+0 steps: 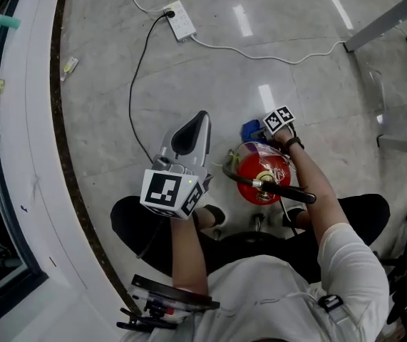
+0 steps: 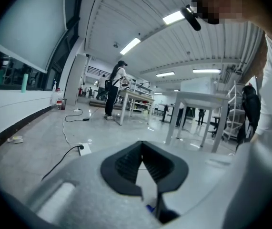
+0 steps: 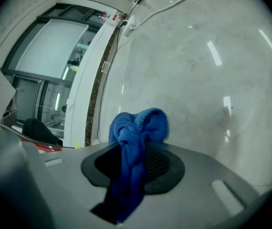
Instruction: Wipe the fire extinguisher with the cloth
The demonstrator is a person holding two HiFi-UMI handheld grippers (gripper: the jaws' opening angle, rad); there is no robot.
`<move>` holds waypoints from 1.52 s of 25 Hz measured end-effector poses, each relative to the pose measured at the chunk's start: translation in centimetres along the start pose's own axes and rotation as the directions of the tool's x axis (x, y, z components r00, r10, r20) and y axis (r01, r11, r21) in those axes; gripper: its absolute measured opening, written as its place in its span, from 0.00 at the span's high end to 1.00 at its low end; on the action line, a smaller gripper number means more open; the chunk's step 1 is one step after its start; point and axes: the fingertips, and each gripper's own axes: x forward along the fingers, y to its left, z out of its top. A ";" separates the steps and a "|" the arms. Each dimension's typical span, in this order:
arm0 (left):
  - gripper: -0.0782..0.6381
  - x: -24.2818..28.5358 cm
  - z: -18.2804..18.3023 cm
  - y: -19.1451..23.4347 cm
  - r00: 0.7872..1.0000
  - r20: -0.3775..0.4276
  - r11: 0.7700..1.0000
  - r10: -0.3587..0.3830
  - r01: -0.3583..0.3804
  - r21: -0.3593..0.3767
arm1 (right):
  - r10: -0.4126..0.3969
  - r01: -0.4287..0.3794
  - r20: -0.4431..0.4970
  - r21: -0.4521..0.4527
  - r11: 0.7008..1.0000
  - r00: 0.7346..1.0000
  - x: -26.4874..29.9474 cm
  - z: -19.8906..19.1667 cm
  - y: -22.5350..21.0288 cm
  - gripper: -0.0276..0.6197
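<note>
Right gripper (image 3: 136,149) is clamping the bunched blue cloth (image 3: 138,128) just beside the far side of the red fire extinguisher (image 1: 262,177), which is standing on the floor (image 1: 296,70) well away from its curved left edge. Wiping well is likely calling for firm cloth contact all round the cylinder. Left gripper (image 2: 144,167) is hovering closed and empty. Whether the cloth is touching the cylinder is not showing, and the extinguisher's base is lying hidden.

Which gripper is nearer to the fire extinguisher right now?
Right. The right gripper, holding the blue cloth, is at the far side of the fire extinguisher; the left gripper sits off to its left, apart.
</note>
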 end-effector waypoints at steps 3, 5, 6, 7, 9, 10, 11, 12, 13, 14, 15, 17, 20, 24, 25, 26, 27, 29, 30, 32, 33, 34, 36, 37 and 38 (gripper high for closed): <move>0.89 -0.3 0.0 0.7 1.000 -0.004 1.000 0.006 -0.006 -0.005 | -0.024 0.018 -0.059 -0.101 0.995 0.998 -1.6 0.3 2.2 0.77; 0.89 -0.4 0.9 1.0 1.000 0.019 1.000 0.005 -0.005 -0.007 | 0.159 -0.160 -0.016 -0.152 0.975 0.987 -5.5 3.0 8.5 0.77; 0.89 -0.4 1.3 1.1 0.999 0.032 1.000 0.003 -0.002 -0.010 | 0.283 -0.272 0.025 -0.198 0.942 0.959 -8.3 4.5 12.7 0.76; 0.89 -0.4 1.6 1.1 0.999 0.042 1.000 -0.001 0.001 -0.013 | 0.393 -0.367 0.053 -0.261 0.893 0.918 -11.4 5.7 16.9 0.76; 0.89 -0.3 1.9 1.0 0.999 0.052 1.000 -0.008 0.009 -0.018 | 0.536 -0.477 0.056 -0.384 0.791 0.843 -17.3 7.1 24.3 0.76; 0.89 -0.3 1.9 1.0 0.999 0.052 1.000 -0.010 0.011 -0.021 | 0.574 -0.504 0.037 -0.437 0.745 0.818 -19.8 7.2 27.4 0.76; 0.89 -0.3 1.9 0.9 0.999 0.049 1.000 -0.011 0.012 -0.026 | 0.601 -0.521 0.005 -0.495 0.696 0.799 -21.9 6.9 30.3 0.76; 0.89 -0.4 1.8 0.7 0.999 0.046 0.999 -0.013 0.014 -0.030 | 0.622 -0.536 -0.042 -0.554 0.637 0.782 -23.5 6.3 33.1 0.76; 0.89 -0.4 1.6 0.5 0.999 0.046 0.999 -0.016 0.018 -0.034 | 0.637 -0.558 -0.104 -0.603 0.570 0.764 -24.6 5.2 35.6 0.76; 0.89 -0.6 1.5 0.3 0.999 0.047 0.999 -0.020 0.021 -0.036 | 0.645 -0.588 -0.178 -0.633 0.503 0.743 -25.2 3.8 37.8 0.76; 0.89 -0.6 1.4 0.2 0.999 0.048 0.999 -0.021 0.022 -0.037 | 0.637 -0.623 -0.261 -0.642 0.447 0.725 -25.2 2.3 39.5 0.76; 0.89 -0.4 1.6 0.4 0.998 0.057 0.999 -0.020 0.022 -0.039 | 0.562 -0.675 -0.412 -0.614 0.409 0.717 -23.8 0.0 40.7 0.77; 0.89 0.1 1.8 0.7 0.996 0.082 0.998 -0.022 0.026 -0.055 | 0.507 -0.696 -0.478 -0.523 0.492 0.718 -20.6 0.1 39.4 0.77; 0.89 -0.3 1.3 2.4 0.997 0.080 0.997 0.021 -0.015 -0.076 | 0.337 -0.544 -0.471 -0.422 0.726 0.815 -12.8 2.6 31.5 0.77; 0.89 -0.4 1.1 2.6 0.997 0.074 0.997 0.030 -0.024 -0.077 | 0.253 -0.484 -0.508 -0.395 0.781 0.823 -10.4 2.2 28.4 0.77; 0.89 -0.4 0.7 2.8 0.997 0.064 0.997 0.037 -0.032 -0.077 | 0.208 -0.453 -0.547 -0.363 0.814 0.811 -8.2 1.5 25.9 0.77; 0.89 -0.4 0.2 2.9 0.998 0.052 0.996 0.044 -0.040 -0.078 | 0.196 -0.448 -0.576 -0.335 0.829 0.793 -6.2 1.0 23.8 0.77; 0.89 -0.3 -0.9 3.1 0.998 0.019 0.994 0.057 -0.055 -0.090 | 0.187 -0.450 -0.610 -0.312 0.836 0.770 -2.7 0.0 19.9 0.77; 0.89 -0.2 -1.4 3.2 0.998 0.004 0.993 0.063 -0.062 -0.097 | 0.173 -0.443 -0.622 -0.310 0.841 0.764 -1.3 -0.4 17.9 0.77; 0.89 -0.1 -2.2 3.5 0.997 -0.019 0.992 0.077 -0.078 -0.103 | 0.139 -0.423 -0.636 -0.320 0.848 0.759 1.4 -1.0 14.6 0.77; 0.89 -0.1 -2.5 3.7 0.996 -0.029 0.991 0.086 -0.088 -0.102 | 0.125 -0.414 -0.634 -0.331 0.848 0.763 2.6 -1.2 13.5 0.77; 0.89 -0.3 -2.8 4.1 0.995 -0.038 0.990 0.095 -0.098 -0.102 | 0.109 -0.399 -0.622 -0.348 0.849 0.775 3.9 -1.2 12.4 0.77; 0.89 -0.4 -3.2 4.5 0.993 -0.048 0.988 0.104 -0.108 -0.108 | 0.031 -0.322 -0.575 -0.412 0.852 0.817 6.4 -1.3 9.7 0.77; 0.89 -0.3 -3.4 4.6 0.993 -0.051 0.988 0.103 -0.108 -0.112 | -0.023 -0.274 -0.549 -0.453 0.848 0.835 7.2 -1.2 8.3 0.76; 0.89 -0.2 -3.5 4.6 0.993 -0.053 0.988 0.102 -0.108 -0.114 | -0.061 -0.239 -0.527 -0.483 0.842 0.848 7.5 -1.1 7.2 0.76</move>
